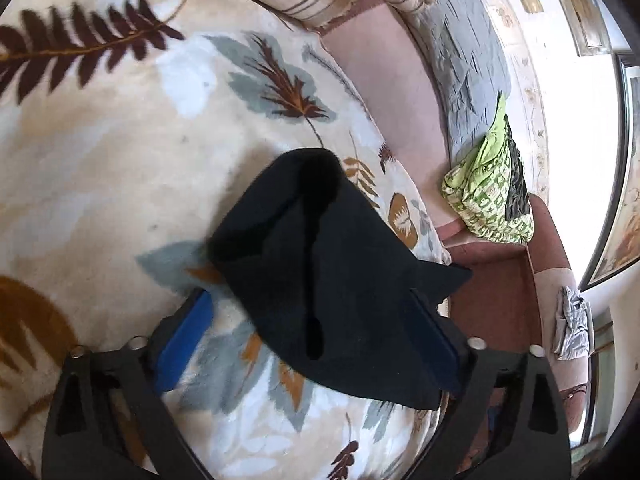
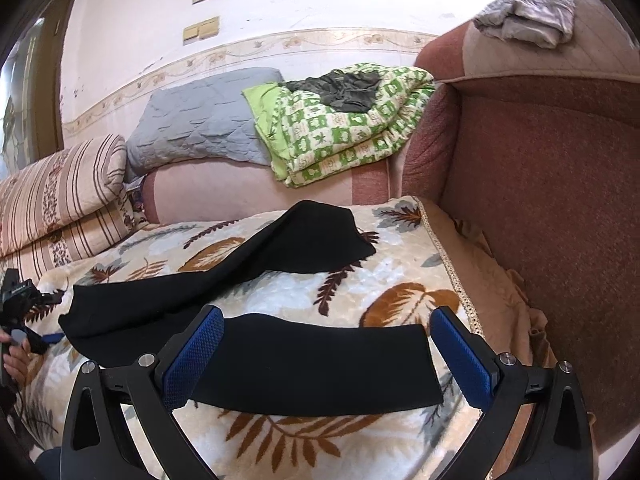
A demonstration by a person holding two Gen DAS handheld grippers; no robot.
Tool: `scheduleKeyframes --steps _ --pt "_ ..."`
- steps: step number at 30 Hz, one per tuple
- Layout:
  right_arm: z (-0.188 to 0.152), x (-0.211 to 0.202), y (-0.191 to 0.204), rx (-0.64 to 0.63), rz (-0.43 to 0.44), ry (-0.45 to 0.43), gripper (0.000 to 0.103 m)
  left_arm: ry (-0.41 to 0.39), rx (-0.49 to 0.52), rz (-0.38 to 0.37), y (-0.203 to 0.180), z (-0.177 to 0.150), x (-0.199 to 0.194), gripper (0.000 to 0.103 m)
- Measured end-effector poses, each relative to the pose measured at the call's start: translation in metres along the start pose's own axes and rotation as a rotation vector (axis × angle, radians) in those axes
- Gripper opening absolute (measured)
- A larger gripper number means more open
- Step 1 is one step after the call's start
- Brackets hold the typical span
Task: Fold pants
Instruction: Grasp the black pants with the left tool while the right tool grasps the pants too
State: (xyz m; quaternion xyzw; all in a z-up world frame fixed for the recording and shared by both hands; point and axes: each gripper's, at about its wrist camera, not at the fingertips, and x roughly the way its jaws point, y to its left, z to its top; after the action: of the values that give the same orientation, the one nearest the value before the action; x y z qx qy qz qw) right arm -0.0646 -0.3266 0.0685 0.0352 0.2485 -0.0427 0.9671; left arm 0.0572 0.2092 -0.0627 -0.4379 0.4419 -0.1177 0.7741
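Note:
Black pants [image 2: 224,280] lie on a leaf-patterned blanket [image 2: 400,248] spread over a sofa seat. One leg runs toward the back, and a flat part [image 2: 312,372] lies crosswise at the front. My right gripper [image 2: 326,324] is open, its blue pads either side of that front part, just above it. In the left wrist view the pants [image 1: 332,264] lie folded in a dark wedge. My left gripper [image 1: 314,300] is open over their near end, the right finger partly under or against the cloth. The left gripper also shows at the left edge of the right wrist view [image 2: 24,304].
Striped rolled bedding [image 2: 60,200] lies at the back left. A grey quilt [image 2: 200,120] and a green patterned quilt [image 2: 344,120] sit on the sofa back. A red-brown armrest [image 2: 540,200] rises at the right, with a grey cloth [image 2: 528,8] on top.

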Motion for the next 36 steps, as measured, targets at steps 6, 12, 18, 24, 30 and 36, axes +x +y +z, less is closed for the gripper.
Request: scheduleKeyframes --steps 6,12,18,24,30,36 --pt "0.0 -0.006 -0.008 0.018 -0.018 -0.01 0.103 -0.068 -0.014 -0.051 0.0 0.006 -0.005 0.09" --pt "-0.002 -0.011 -0.032 0.083 -0.006 -0.003 0.103 -0.058 0.015 0.023 0.004 0.003 -0.007 0.021" --pt "-0.015 0.001 -0.079 0.292 0.094 0.105 0.103 -0.078 0.061 0.102 0.006 -0.005 -0.012 0.006" --pt "-0.048 0.025 -0.145 0.768 0.295 0.196 0.102 -0.07 0.052 0.137 0.009 -0.005 -0.002 0.019" --pt "-0.075 0.053 -0.178 0.975 0.331 0.285 0.094 -0.074 0.081 0.098 -0.002 -0.006 0.005 0.033" --pt "-0.087 0.093 -0.151 0.847 0.304 0.525 0.067 -0.107 0.142 0.105 -0.015 -0.014 -0.004 0.007"
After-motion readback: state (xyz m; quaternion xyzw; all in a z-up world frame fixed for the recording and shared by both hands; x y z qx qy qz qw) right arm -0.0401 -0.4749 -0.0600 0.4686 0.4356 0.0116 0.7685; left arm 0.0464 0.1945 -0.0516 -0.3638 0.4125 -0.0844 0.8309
